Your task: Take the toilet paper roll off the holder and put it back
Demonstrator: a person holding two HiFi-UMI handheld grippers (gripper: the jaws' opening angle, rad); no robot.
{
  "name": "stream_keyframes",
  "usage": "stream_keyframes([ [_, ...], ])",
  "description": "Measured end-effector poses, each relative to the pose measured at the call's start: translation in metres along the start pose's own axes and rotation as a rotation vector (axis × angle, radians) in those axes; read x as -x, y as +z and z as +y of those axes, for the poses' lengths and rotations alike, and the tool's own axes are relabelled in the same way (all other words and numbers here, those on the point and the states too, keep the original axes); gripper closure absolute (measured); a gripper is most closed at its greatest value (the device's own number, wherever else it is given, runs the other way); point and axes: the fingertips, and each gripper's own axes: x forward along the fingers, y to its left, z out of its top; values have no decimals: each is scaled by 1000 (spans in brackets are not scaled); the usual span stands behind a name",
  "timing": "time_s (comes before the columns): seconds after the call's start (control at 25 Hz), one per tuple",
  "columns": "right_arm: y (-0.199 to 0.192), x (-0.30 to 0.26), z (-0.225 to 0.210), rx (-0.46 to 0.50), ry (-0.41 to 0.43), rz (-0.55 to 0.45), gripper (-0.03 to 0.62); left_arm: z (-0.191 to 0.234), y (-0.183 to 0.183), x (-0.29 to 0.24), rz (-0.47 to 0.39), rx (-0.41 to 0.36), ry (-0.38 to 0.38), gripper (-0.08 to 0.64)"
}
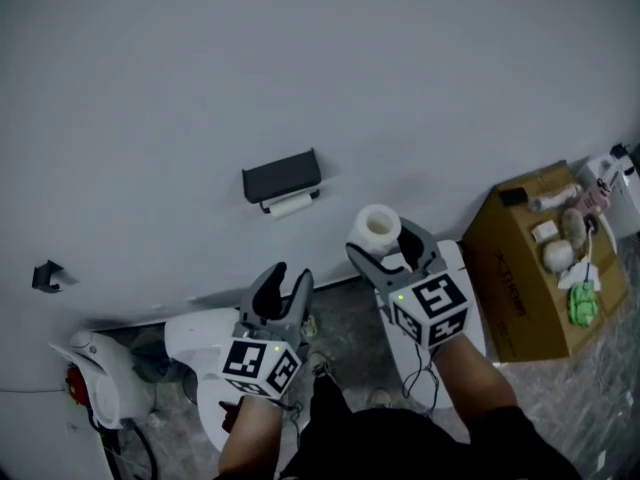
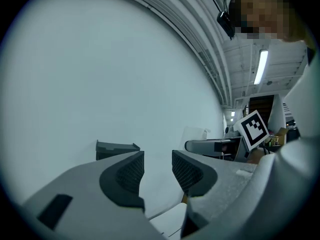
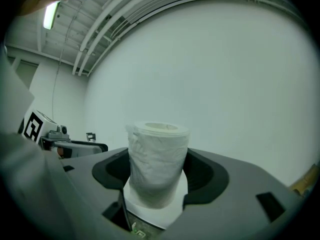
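White roll (image 3: 158,159) stands upright, clamped in the right gripper (image 3: 159,176), whose jaws hide its base. Left gripper (image 2: 158,168) is narrowly parted and empty, half-hiding the holder (image 2: 116,148).

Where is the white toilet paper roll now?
In the head view the white toilet paper roll stands right of centre, held upright in the right gripper, lower right of the black wall-mounted holder.

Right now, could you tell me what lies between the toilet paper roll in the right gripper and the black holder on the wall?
Nothing: in the head view only bare wall separates the roll from the holder.
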Motion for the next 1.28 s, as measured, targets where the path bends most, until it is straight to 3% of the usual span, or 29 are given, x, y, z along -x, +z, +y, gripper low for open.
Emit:
stream_keyframes([
  [0.32,-16,28,51,2,113,22,286,-17,-14,71,-5,19,118,397],
  [0.76,-20,23,163,12,244,27,287,16,-9,182,-38,21,252,397],
  [1.04,-22,27,250,19,257,38,287,47,-6,266,-60,31,272,397],
  [1.28,-21,35,305,6,219,43,287,69,-1,318,-85,33,225,397],
])
